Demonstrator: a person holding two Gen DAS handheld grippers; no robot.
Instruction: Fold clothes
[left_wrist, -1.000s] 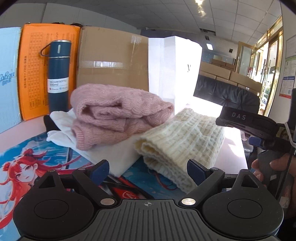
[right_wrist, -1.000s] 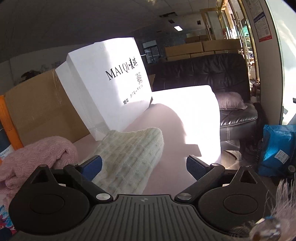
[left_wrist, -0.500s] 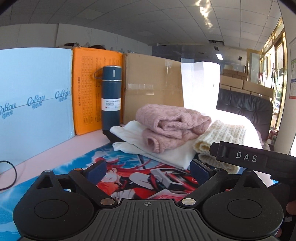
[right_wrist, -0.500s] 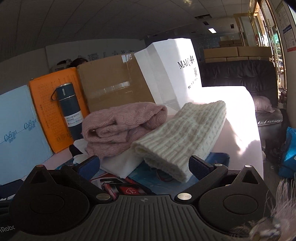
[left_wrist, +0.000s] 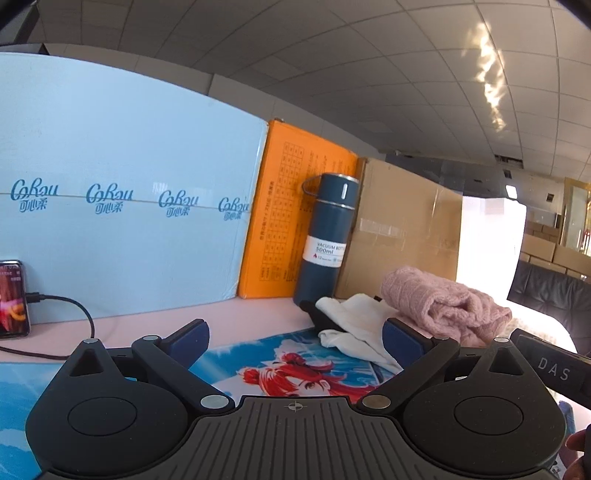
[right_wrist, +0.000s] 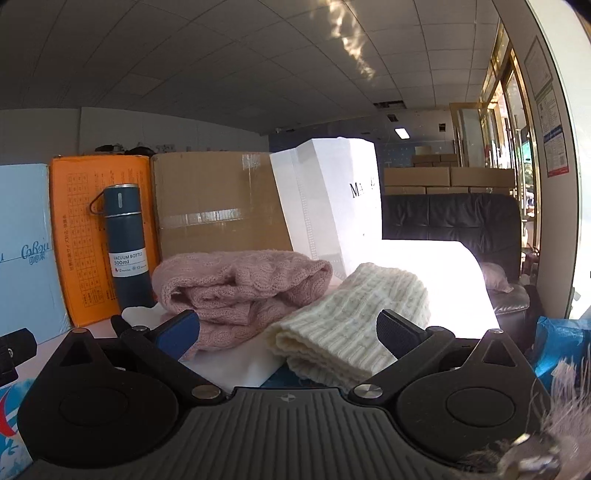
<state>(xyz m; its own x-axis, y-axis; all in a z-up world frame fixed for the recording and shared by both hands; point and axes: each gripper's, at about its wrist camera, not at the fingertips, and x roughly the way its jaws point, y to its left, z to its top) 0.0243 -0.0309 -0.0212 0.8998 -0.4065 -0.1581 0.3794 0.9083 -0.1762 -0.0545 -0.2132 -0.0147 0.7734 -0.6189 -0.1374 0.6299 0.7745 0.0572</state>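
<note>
A folded pink knit sweater (right_wrist: 236, 291) lies on a flat white garment (right_wrist: 236, 365), with a folded cream knit (right_wrist: 354, 321) beside it on the right. In the left wrist view the pink sweater (left_wrist: 443, 306) and the white garment (left_wrist: 354, 325) sit at right. My left gripper (left_wrist: 295, 341) is open and empty, over the printed anime mat (left_wrist: 295, 365), left of the pile. My right gripper (right_wrist: 288, 332) is open and empty, just in front of the pile. Its body (left_wrist: 550, 369) shows at the right edge of the left wrist view.
A dark blue vacuum bottle (right_wrist: 127, 243) stands behind the pile against an orange box (right_wrist: 79, 236), a cardboard box (right_wrist: 218, 210) and a white bag (right_wrist: 332, 206). A light blue carton (left_wrist: 122, 221) and a charging phone (left_wrist: 13, 299) are at left. A black sofa (right_wrist: 454, 218) is beyond the table.
Both grippers have swung left and drawn back from the pile. The left view now faces the blue carton and phone; the right view faces the folded clothes. Both stay open.
</note>
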